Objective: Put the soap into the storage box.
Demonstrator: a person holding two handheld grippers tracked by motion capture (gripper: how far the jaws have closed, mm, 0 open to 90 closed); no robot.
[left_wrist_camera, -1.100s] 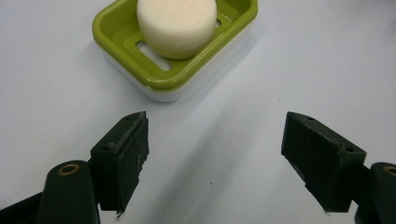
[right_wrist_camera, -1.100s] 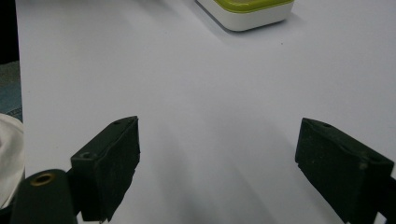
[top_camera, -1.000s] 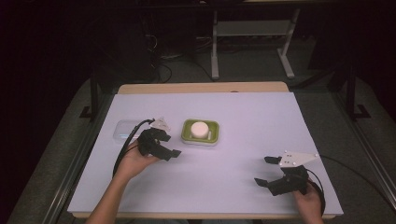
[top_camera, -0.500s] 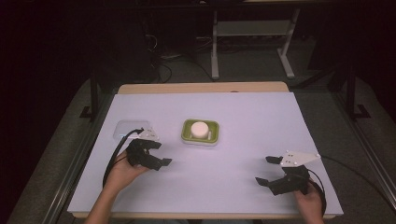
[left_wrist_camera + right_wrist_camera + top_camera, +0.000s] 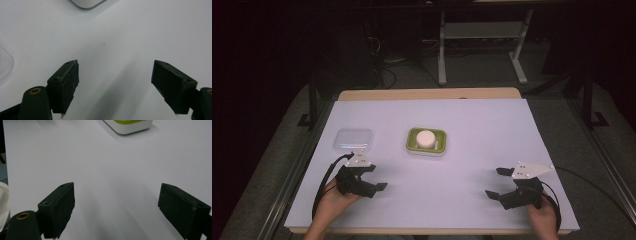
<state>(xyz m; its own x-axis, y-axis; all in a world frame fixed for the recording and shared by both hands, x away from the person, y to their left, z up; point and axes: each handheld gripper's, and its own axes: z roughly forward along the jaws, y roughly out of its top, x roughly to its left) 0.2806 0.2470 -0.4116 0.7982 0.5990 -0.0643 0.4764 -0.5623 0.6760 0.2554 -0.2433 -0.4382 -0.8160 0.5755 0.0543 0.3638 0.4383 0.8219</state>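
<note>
left gripper [image 5: 373, 177] | drawn back toward person (off clear lid [image 5: 353, 139])

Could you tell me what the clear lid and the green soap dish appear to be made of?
Clear lid: probably thin glossy plastic, see-through with a bright sheen. Green soap dish: likely smooth moulded plastic, with rounded white rim and even colour, though glazed ceramic cannot be excluded.

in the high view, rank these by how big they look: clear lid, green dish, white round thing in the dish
1. Green dish and clear lid: they look about the same size, so I won't rank one over the other.
2. White round thing: clearly smallest, sitting inside the dish.
</note>
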